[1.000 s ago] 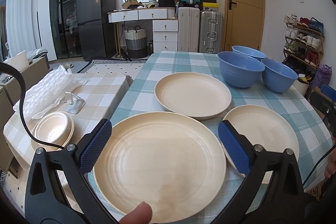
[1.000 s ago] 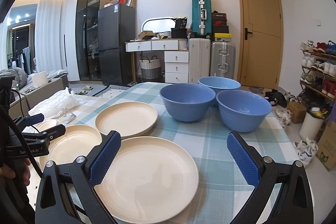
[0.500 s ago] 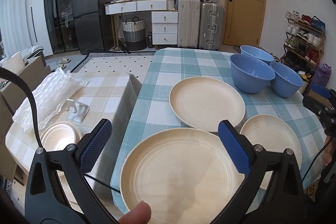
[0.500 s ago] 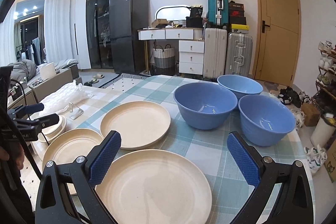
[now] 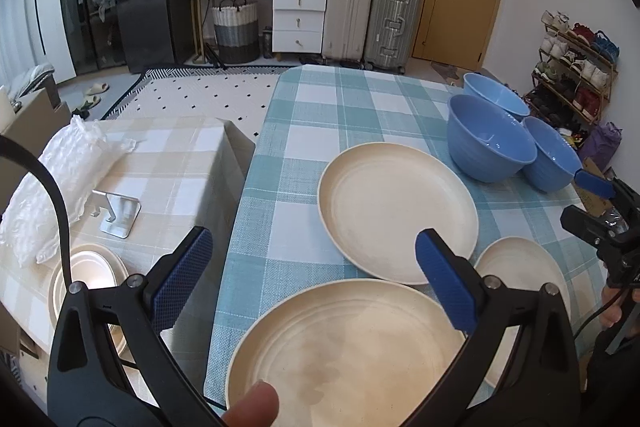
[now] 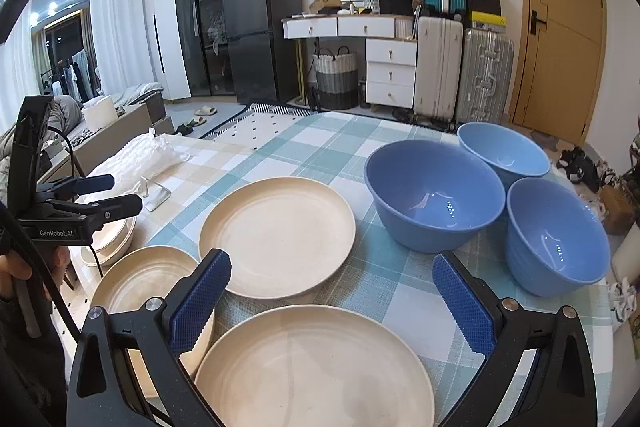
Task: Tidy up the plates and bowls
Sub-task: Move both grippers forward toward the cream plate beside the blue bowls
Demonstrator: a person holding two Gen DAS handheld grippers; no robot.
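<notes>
While spread wide, left claw (image 5: pixel 316 277) above near plate (image 5: pixel 352 355)

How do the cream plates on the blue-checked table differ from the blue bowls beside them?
The cream plates are shallow and wide with a low rim; the blue bowls are deep with steep walls. The three plates are spread apart over the near side of the table, while the three bowls cluster tightly on its far right. All stand upright and look empty, and neither open tool holds any.
</notes>
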